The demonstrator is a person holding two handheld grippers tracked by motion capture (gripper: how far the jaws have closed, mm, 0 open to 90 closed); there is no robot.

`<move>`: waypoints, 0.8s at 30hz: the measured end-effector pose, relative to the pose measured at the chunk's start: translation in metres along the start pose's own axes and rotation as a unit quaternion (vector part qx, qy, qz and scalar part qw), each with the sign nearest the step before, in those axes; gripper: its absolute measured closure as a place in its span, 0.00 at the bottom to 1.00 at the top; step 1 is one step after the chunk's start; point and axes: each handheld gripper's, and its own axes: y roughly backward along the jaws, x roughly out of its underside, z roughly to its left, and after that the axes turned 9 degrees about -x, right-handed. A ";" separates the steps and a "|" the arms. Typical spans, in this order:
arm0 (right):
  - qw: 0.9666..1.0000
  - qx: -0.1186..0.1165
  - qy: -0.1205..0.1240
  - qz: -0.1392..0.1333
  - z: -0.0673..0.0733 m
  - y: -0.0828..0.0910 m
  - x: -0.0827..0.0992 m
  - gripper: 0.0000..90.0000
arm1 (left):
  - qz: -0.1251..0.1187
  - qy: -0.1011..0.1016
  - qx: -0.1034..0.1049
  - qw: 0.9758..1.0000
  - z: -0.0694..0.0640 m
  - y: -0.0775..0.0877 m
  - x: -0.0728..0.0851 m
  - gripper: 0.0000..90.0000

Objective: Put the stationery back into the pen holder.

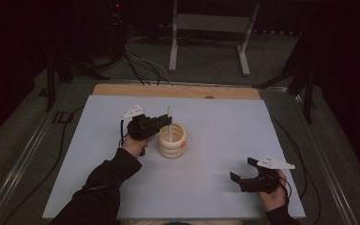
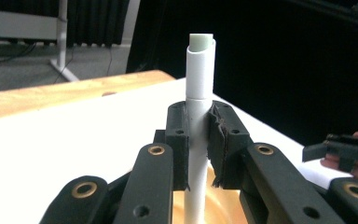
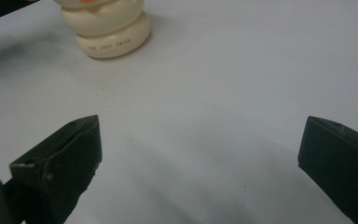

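Holding left gripper [image 1: 165, 120] level over table [image 1: 215, 122], your left forearm coming in from bottom, jaws pointing right toward holder [image 1: 172, 140]. Jaws clamped on white tube [image 2: 199, 79]; tube upright, lower end inside holder, top above pads. Right gripper [image 1: 243, 171] low near table front edge, well apart from holder, jaws spread wide, nothing between. Count: one tube, one holder, two grippers.
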 end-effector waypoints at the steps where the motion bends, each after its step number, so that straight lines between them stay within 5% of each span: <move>1: 1.000 -0.001 -0.001 0.000 0.000 0.000 0.000 0.00 | 0.005 -0.001 -0.003 1.000 -0.001 -0.001 0.001 0.88; 4: 1.000 -0.002 -0.001 0.002 0.000 -0.001 0.000 0.00 | 0.012 -0.007 -0.010 1.000 -0.003 -0.002 0.000 0.86; 9: 1.000 -0.002 -0.002 0.001 0.000 -0.001 0.000 0.00 | 0.017 0.002 -0.032 0.999 -0.005 0.002 -0.008 0.45; 14: 1.000 -0.003 -0.001 0.002 0.000 -0.001 0.000 0.00 | 0.028 -0.009 -0.055 0.998 -0.007 0.007 -0.014 0.21; 20: 1.000 -0.003 -0.001 0.002 0.000 -0.001 0.000 0.00 | 0.023 -0.024 -0.088 0.996 -0.008 0.021 -0.018 0.12; 24: 1.000 -0.003 -0.001 0.002 0.000 -0.001 0.000 0.00 | 0.029 -0.030 -0.069 0.997 -0.007 0.031 -0.019 0.05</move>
